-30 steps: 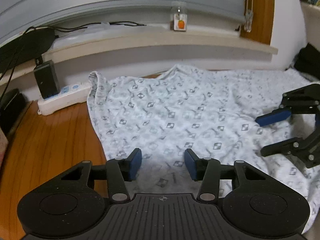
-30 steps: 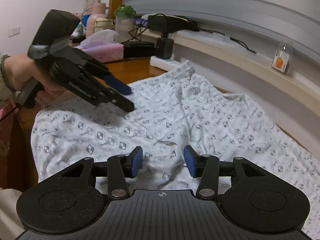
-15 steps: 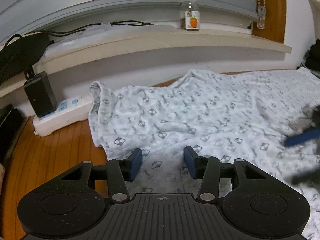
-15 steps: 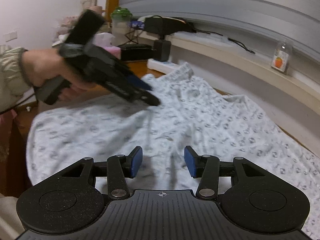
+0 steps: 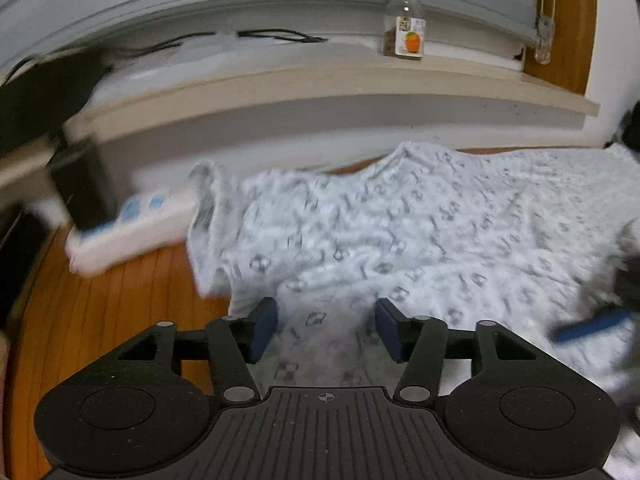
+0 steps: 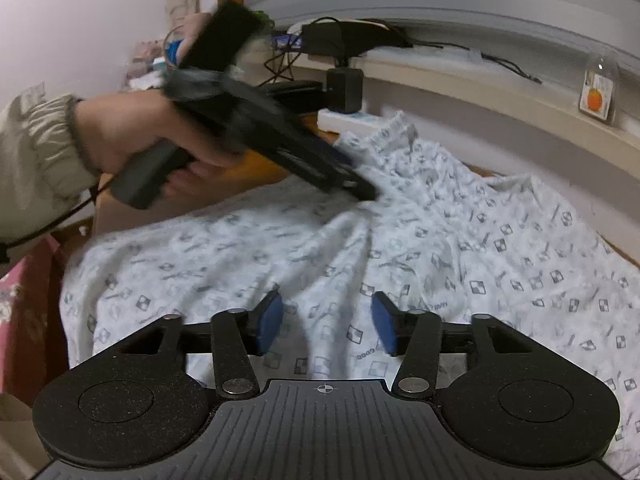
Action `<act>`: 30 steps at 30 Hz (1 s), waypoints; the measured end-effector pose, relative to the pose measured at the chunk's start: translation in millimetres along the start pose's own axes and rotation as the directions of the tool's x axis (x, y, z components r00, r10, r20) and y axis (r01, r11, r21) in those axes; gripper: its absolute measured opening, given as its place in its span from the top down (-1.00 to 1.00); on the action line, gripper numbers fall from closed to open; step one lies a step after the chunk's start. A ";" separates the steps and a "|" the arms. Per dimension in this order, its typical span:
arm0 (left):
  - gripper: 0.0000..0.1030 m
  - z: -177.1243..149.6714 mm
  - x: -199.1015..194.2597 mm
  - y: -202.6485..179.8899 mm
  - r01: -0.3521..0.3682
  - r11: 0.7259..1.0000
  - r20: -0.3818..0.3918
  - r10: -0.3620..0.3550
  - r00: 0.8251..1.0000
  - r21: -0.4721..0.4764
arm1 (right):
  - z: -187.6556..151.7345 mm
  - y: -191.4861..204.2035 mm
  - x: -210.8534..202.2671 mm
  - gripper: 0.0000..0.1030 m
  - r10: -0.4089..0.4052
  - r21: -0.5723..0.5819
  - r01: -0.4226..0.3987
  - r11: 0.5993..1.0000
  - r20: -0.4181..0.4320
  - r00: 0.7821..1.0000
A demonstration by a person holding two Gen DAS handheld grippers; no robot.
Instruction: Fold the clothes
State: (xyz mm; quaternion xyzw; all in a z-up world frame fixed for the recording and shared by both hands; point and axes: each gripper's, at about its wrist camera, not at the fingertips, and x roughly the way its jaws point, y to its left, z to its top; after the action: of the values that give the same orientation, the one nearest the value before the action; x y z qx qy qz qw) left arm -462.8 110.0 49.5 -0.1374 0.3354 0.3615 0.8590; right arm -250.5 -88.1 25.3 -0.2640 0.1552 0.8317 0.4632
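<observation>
I see a white patterned garment spread across the wooden table, filling the centre and right of the left wrist view and the lower centre and right of the right wrist view. Its surface is wrinkled, and one corner stands bunched near the white power strip at mid-left of the left wrist view.

Left gripper: at the lower centre of its own view, tips over the near left edge of the garment. The jaws have just been opening and stand well apart. Cloth lies below the gap; the blue pads do not press on it, so nothing is held. In the right wrist view this gripper appears at upper left, motion-blurred, carried by a hand with a pale sleeve, its tips at or just above a raised fold of cloth; I cannot tell contact from that view.

Right gripper: at the lower centre of its own view, over the garment. Its jaws have also just been opening and stand apart, with cloth beneath the gap and no grip on it. In the left wrist view only a blurred blue finger shows at the right edge.

A small jar with an orange label stands on the ledge at the upper centre of the left wrist view.
</observation>
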 end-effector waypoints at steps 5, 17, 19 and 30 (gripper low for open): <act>-0.41 -35.0 -40.3 1.3 -0.035 0.999 -0.019 0.035 0.999 0.029 | -2.0 10.4 -4.4 -0.06 0.016 -0.054 -0.016 0.998 0.003 1.000; 0.23 -53.7 -56.5 -5.2 0.018 0.999 0.001 -0.018 1.000 0.040 | 17.0 47.2 0.8 -0.05 0.097 -0.147 -0.097 0.984 -0.003 0.995; 0.31 -54.5 -55.5 -7.2 0.013 0.999 0.008 -0.013 1.000 0.053 | 14.9 47.3 4.6 -0.05 0.092 -0.146 -0.093 0.985 -0.013 0.996; 0.52 -33.8 -23.3 -13.8 -0.104 0.983 0.046 0.098 0.994 0.150 | 15.9 56.5 -9.5 -0.05 0.085 -0.136 -0.081 0.987 0.024 0.996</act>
State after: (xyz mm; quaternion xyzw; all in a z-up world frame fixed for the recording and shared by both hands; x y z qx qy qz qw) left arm -481.1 71.8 40.2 -0.0473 0.3519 0.3804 0.8539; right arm -299.3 -116.2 44.4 -0.2754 0.1026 0.8627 0.4115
